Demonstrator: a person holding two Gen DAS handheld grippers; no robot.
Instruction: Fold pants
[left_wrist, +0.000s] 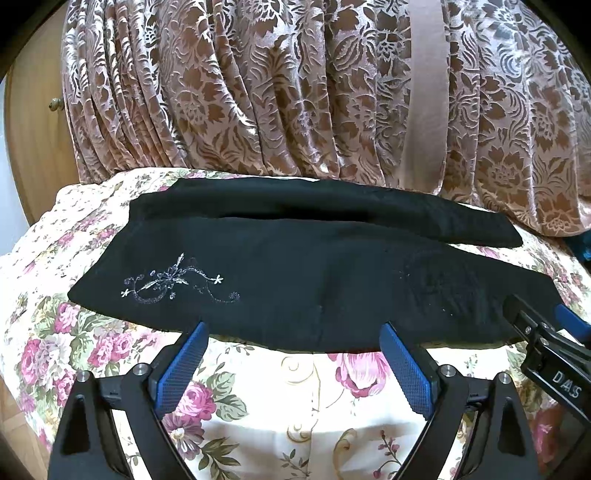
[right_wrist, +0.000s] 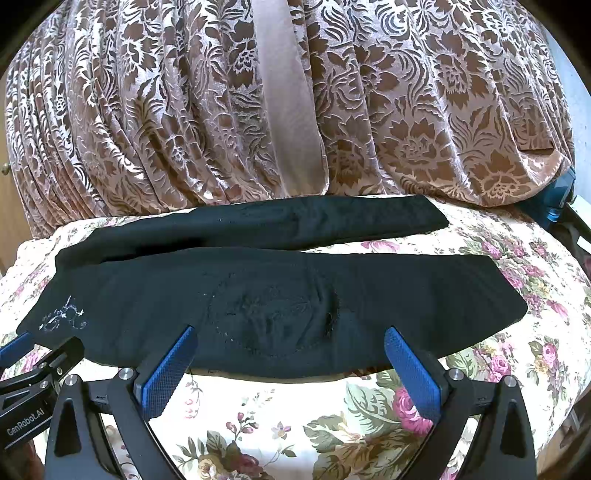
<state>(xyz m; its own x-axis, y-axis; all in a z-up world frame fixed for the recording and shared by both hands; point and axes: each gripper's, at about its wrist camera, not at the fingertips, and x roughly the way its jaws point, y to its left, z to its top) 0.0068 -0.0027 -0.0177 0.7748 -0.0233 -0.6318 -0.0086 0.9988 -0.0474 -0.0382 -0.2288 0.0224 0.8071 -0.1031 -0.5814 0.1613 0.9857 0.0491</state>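
Observation:
Black pants (left_wrist: 295, 280) lie flat across the floral bedspread (left_wrist: 317, 391), waist to the left, both legs stretched right with a gap between them. A silver embroidered motif (left_wrist: 177, 284) is near the waist. They also show in the right wrist view (right_wrist: 280, 295), with a stitched round patch (right_wrist: 266, 317) on the near leg. My left gripper (left_wrist: 293, 334) is open, its fingertips at the near edge of the pants, holding nothing. My right gripper (right_wrist: 290, 338) is open at the same near edge, further along the leg. The right gripper also shows in the left wrist view (left_wrist: 546, 332).
A brown and pink patterned curtain (left_wrist: 295, 92) hangs right behind the bed. A wooden cabinet door (left_wrist: 33, 122) with a knob stands at the left. A blue object (right_wrist: 557, 206) sits at the far right by the bed's edge.

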